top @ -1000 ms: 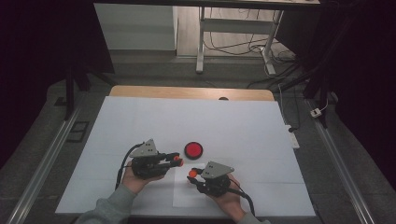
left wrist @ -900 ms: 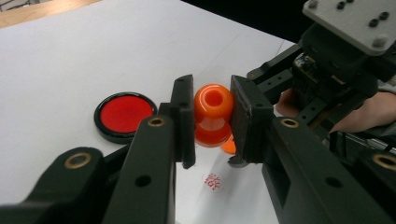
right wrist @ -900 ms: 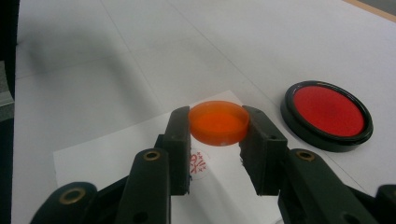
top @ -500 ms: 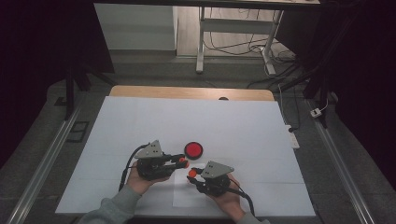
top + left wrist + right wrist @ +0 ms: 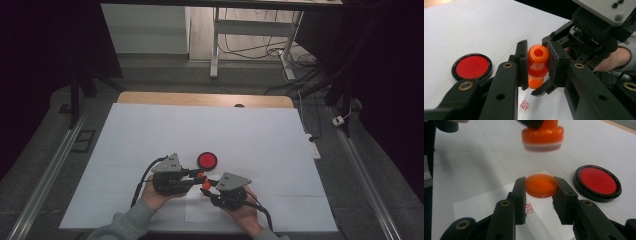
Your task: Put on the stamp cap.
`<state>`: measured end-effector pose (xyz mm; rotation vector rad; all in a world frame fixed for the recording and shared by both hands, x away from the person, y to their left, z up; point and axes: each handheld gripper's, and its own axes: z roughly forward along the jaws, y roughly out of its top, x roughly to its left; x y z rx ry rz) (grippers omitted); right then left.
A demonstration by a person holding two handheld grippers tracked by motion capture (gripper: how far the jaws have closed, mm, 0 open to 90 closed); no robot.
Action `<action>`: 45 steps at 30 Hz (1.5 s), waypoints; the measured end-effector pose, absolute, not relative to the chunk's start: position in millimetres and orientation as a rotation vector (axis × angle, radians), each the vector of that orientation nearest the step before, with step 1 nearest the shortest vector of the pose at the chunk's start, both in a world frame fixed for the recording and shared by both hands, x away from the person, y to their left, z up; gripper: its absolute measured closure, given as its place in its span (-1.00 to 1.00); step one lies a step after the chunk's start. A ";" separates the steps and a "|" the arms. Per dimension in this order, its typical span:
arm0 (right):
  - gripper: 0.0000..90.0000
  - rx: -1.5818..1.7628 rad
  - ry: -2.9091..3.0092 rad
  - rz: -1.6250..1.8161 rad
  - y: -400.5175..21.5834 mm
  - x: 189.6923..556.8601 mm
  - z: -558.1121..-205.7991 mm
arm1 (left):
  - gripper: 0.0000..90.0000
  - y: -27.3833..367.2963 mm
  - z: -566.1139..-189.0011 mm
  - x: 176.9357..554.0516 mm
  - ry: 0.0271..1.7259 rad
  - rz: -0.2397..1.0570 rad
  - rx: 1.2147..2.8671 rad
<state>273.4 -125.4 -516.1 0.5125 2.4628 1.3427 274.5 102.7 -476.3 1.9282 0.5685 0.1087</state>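
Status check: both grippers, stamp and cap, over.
Left gripper shut on stamp. Right gripper shut on cap. Cap off, just below stamp. Ink pad clear.

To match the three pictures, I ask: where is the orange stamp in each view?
High view: orange stamp, bottom centre, at the left gripper tips.
Left gripper view: centre, clamped between its jaws.
Right gripper view: top centre, base downward.
Shared landmark: red ink pad.

Black tongs [image 5: 199, 176], grey plates, grey sleeves [image 5: 125, 222]
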 end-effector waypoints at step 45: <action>0.43 0.506 2.441 1.375 -128.4 273.0 -514.2 | 0.59 92.7 -490.0 277.0 0.569 0.100 1.959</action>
